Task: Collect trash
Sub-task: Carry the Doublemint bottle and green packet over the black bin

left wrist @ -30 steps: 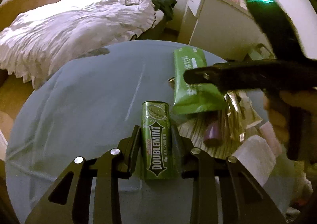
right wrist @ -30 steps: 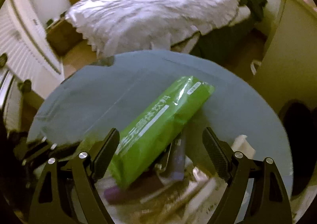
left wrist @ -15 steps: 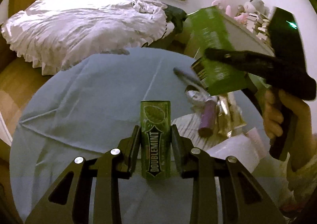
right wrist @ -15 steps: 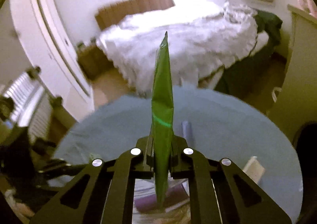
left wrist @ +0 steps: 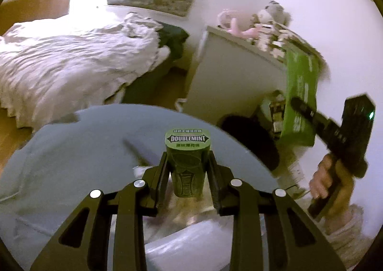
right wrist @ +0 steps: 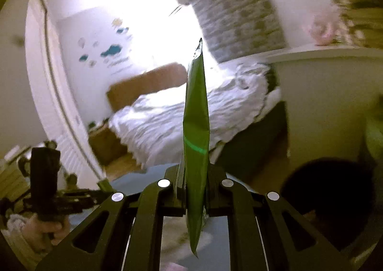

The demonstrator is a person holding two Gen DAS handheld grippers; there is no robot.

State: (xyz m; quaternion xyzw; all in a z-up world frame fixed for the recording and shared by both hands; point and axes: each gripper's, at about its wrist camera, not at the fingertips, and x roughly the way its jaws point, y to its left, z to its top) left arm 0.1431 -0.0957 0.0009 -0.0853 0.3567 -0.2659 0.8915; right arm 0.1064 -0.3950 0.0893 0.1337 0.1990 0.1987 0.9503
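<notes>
My left gripper [left wrist: 188, 170] is shut on a green Doublemint gum bottle [left wrist: 188, 144] and holds it upright above the round grey table [left wrist: 71, 151]. My right gripper [right wrist: 195, 182] is shut on a flat green snack packet [right wrist: 195, 127], seen edge-on and lifted off the table. In the left wrist view the same packet [left wrist: 300, 98] hangs in the right gripper [left wrist: 308, 110] past the table's right edge, above a dark round bin [left wrist: 249, 137]. More trash, a white tissue [left wrist: 182, 247] and a dark pen [left wrist: 137, 150], lies on the table under my left gripper.
A bed with white bedding [left wrist: 71, 62] stands beyond the table. A white cabinet [left wrist: 229, 79] with stuffed toys on top stands at the right. The bin also shows in the right wrist view [right wrist: 328, 196] at lower right. A white door [right wrist: 47, 93] is at the left.
Both grippers rose and tilted up. The right gripper shut on the green packet, lifted it off the table and carried it right toward the bin. The left gripper raised the gum bottle upright.
</notes>
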